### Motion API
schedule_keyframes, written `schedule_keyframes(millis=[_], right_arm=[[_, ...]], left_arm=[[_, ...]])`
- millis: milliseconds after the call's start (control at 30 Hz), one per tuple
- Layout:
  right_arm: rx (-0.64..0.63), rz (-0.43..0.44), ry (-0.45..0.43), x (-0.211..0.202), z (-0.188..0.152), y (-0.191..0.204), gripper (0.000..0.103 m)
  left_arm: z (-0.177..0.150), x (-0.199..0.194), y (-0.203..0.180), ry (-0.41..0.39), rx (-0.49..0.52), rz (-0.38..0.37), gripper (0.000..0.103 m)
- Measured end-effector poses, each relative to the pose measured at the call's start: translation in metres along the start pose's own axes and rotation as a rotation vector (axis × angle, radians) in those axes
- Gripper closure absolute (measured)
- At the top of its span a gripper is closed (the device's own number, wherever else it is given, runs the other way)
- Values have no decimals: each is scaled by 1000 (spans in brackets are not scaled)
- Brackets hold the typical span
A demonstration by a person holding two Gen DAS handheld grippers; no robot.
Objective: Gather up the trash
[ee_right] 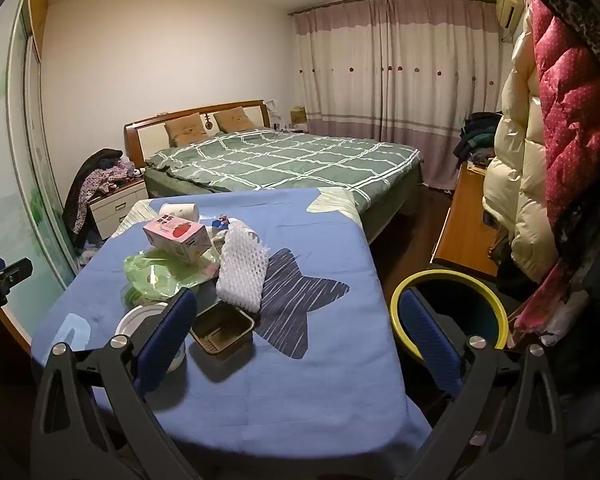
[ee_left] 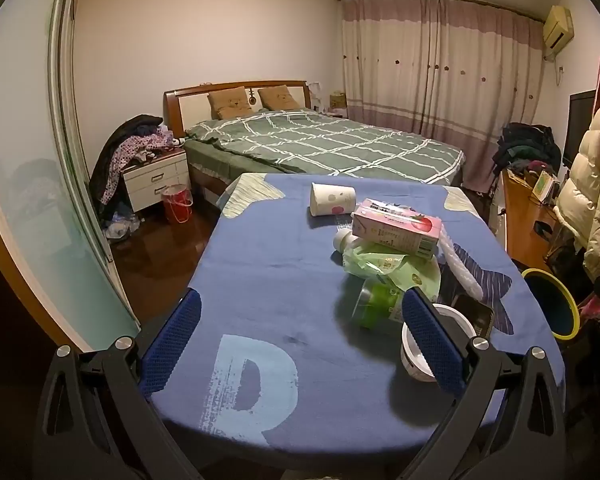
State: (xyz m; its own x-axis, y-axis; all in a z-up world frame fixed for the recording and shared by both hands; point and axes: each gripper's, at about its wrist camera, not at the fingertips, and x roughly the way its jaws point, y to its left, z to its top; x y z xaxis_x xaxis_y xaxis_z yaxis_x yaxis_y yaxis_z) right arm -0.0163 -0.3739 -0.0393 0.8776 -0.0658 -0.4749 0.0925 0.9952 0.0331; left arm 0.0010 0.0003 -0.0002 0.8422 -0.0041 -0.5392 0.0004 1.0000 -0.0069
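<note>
A pile of trash lies on the blue tablecloth (ee_left: 260, 264): a pink carton (ee_left: 396, 228), a paper cup on its side (ee_left: 332, 199), green plastic wrappers (ee_left: 388, 268), a white foam net (ee_right: 242, 268), a white round tub (ee_right: 140, 320) and a brown plastic tray (ee_right: 222, 330). A yellow-rimmed bin (ee_right: 448, 316) stands on the floor right of the table. My left gripper (ee_left: 300, 334) is open and empty above the near left of the table. My right gripper (ee_right: 300, 334) is open and empty over the near table edge, between the tray and the bin.
A bed (ee_left: 320, 144) with a green checked cover stands behind the table. A nightstand with clothes (ee_left: 152, 168) and a red bucket (ee_left: 177, 202) are at the left. A wooden desk (ee_right: 464, 220) and hanging coats (ee_right: 540, 140) are at the right.
</note>
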Motion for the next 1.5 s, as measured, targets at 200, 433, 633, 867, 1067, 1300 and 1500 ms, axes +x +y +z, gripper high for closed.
schedule_keyframes(millis=[200,433,633,867,1067,1300,1500], right_arm=[[3,-2,-4,0,0,-2,6],[7,4,-2,-2,1,-2,6],[7,5,1,0,1,-2,6],[7,6,-1,0,1,-1,6],[8,7,1,1,1,-1,6],[8,7,2,1,0,-1,6],[9,8,3,2,-1,0,6]], left_arm=[[0,0,0,1,-1,0,4],[-2,1,-1,2,-1,-1,4],[-2,1,-1,3,-2,-3,4],[-5,2,-5,8,3,-3,4],[-6,6,-6,13,0,-3,4],[-6,7,-4,18,-4,0,4],[-5,8,-2,19,-1,0,4]])
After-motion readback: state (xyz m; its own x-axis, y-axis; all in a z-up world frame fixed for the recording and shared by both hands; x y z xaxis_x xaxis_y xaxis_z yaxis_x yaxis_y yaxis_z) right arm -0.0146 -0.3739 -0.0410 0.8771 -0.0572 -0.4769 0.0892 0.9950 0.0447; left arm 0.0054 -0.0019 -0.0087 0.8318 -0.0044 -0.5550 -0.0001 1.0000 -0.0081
